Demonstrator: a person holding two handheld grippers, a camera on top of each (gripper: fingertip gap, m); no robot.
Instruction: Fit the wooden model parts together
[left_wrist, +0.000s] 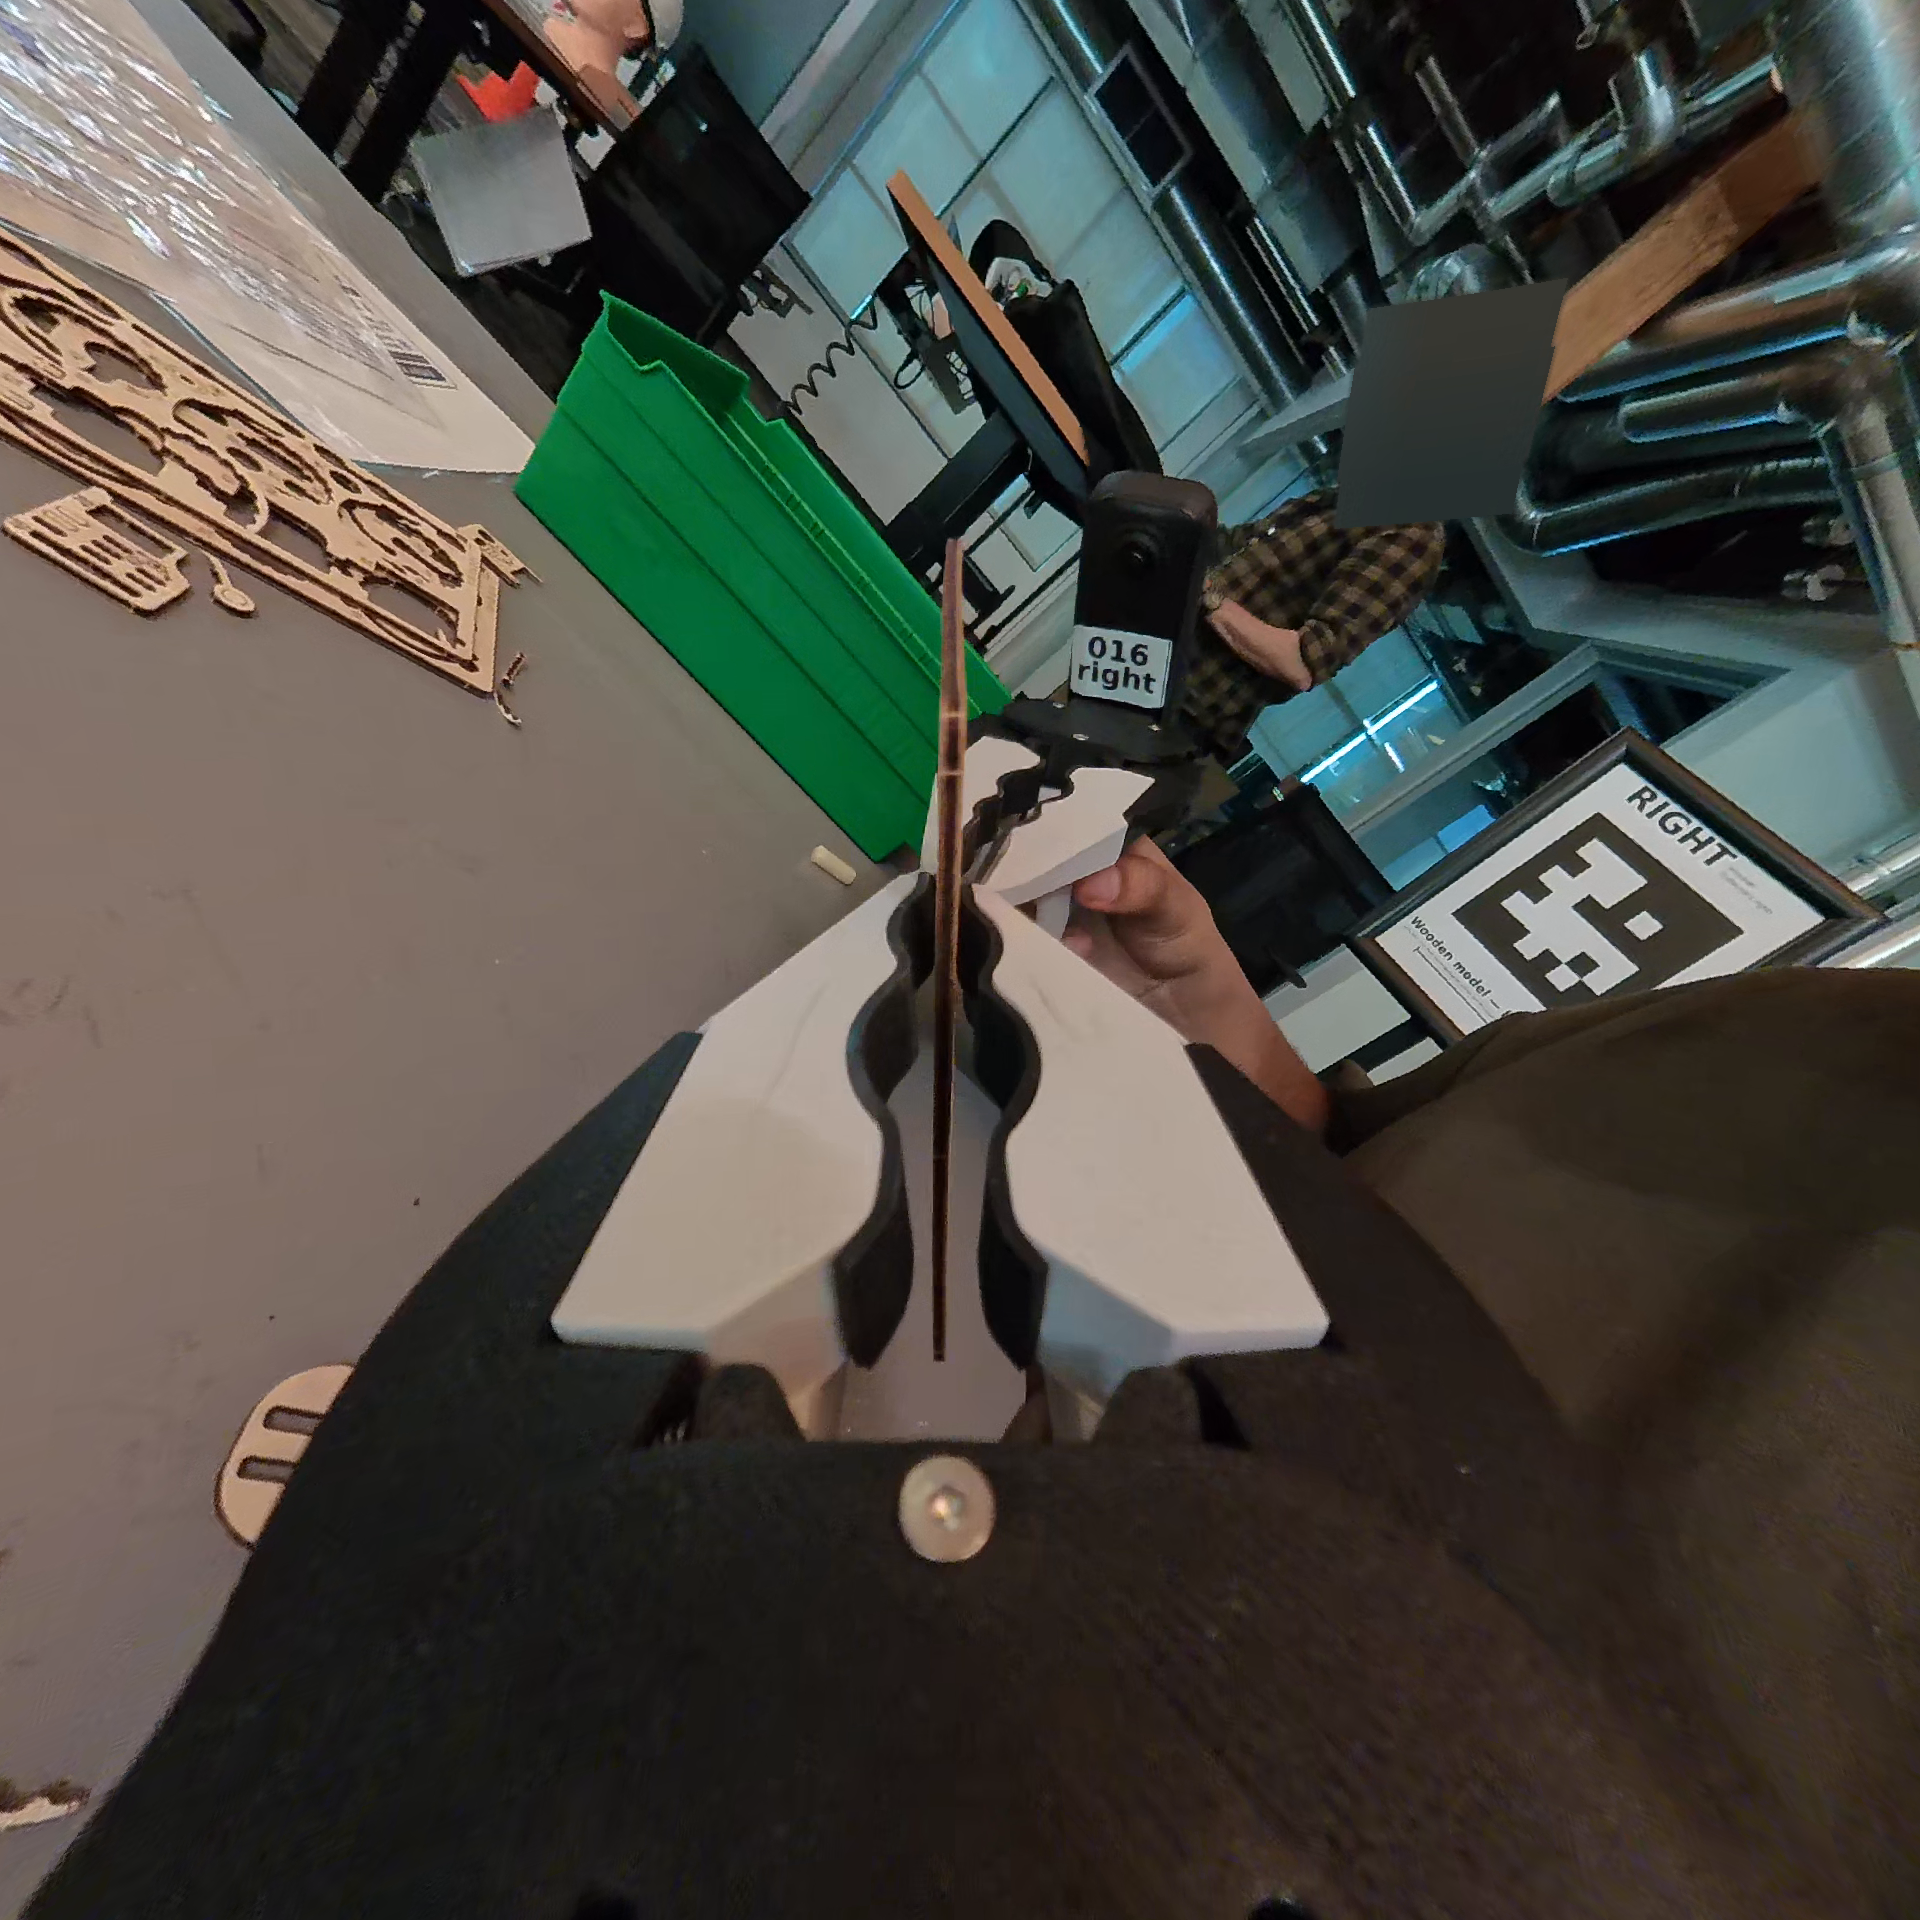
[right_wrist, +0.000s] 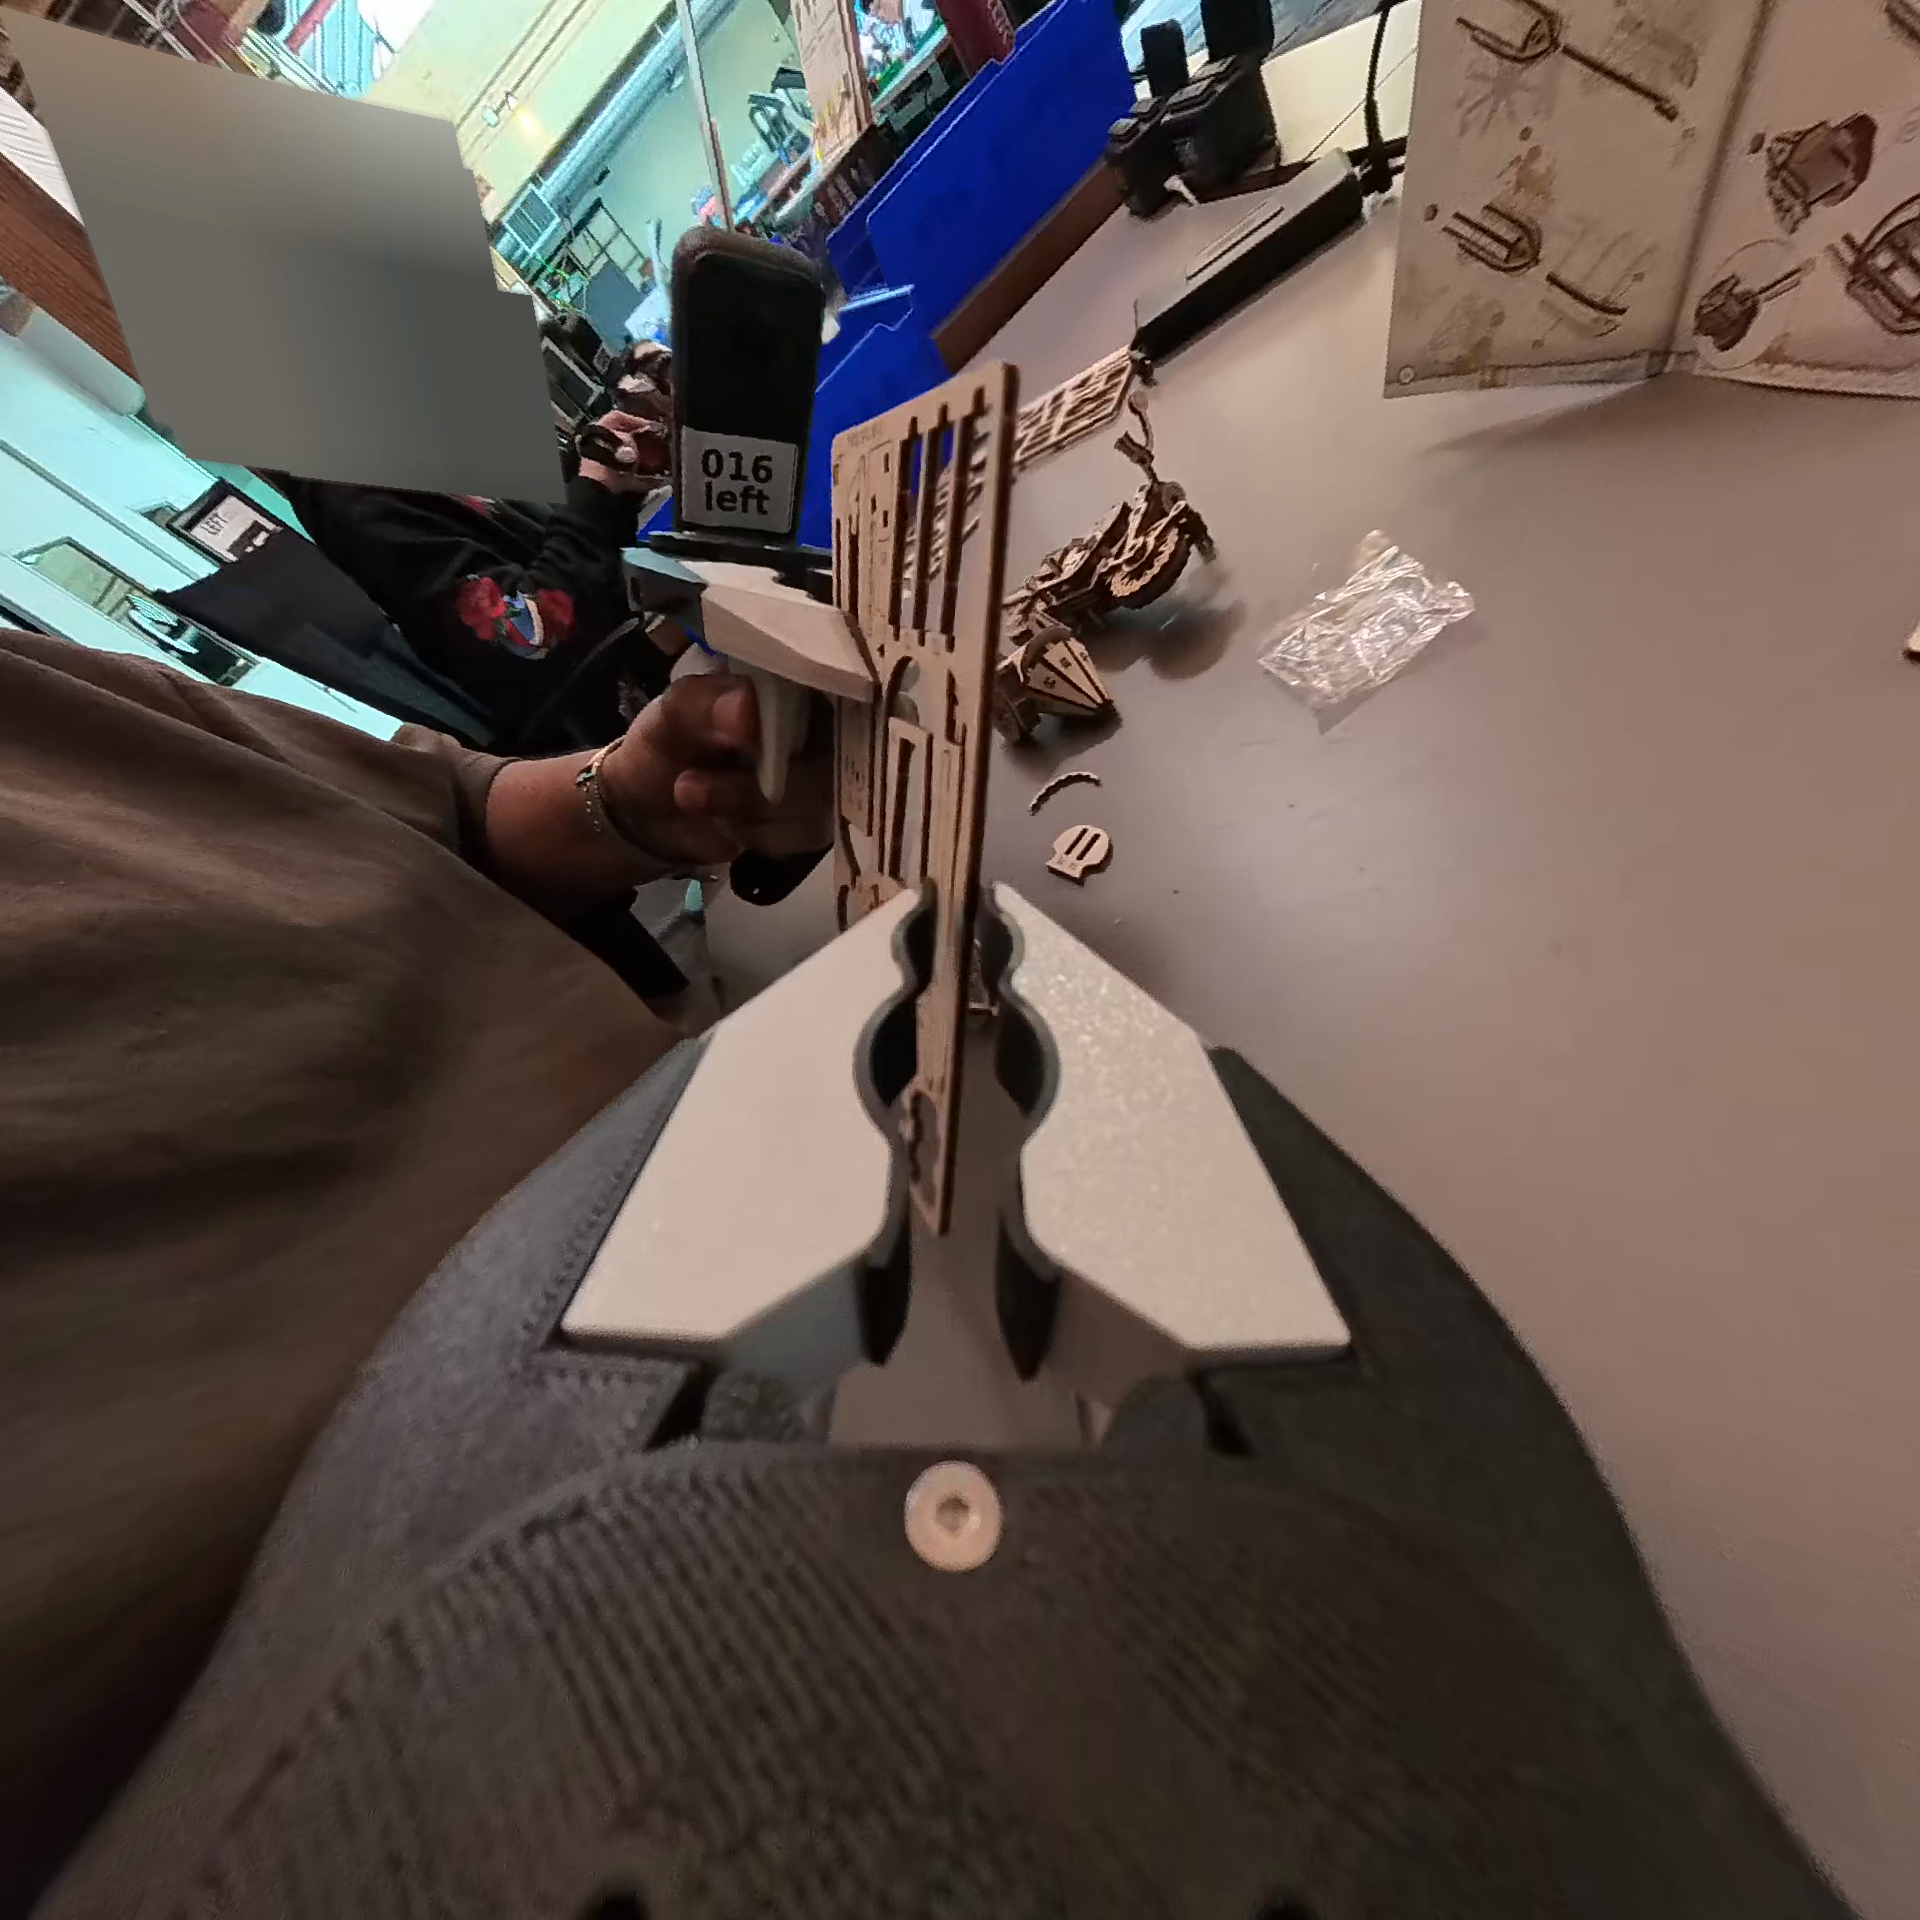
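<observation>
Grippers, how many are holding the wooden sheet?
2. The left gripper pinches the wooden sheet at one edge, and the right gripper pinches its other edge, above the grey table.

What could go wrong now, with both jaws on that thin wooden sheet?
1. The wooden sheet is thin and full of cut slots; the left gripper and right gripper both clamp it, so twisting or pulling apart may snap it.
2. It is held by narrow strips, so it may slip out and fall among the loose parts on the table.
</observation>
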